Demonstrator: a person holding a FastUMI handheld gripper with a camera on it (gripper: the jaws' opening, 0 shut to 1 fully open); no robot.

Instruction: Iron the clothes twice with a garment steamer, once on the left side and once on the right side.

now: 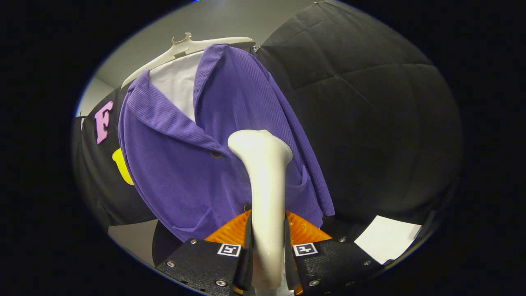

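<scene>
A purple ribbed jacket (193,164) hangs on a white hanger (185,49) over a white inner panel (178,84), tilted in this view. My gripper (268,242) is shut on the handle of a white garment steamer (267,181), both fingers pressing its sides. The steamer's head (259,144) points up at the jacket's front, near the lapel and the upper button (215,154), about at the middle of the garment. Whether the head touches the cloth I cannot tell. A lower button (246,206) shows just left of the handle.
Black quilted cloth (370,123) walls the booth behind and to the right of the jacket. A white sheet (386,238) lies low on the right, beside my right finger. A grey wall (197,20) shows above the hanger.
</scene>
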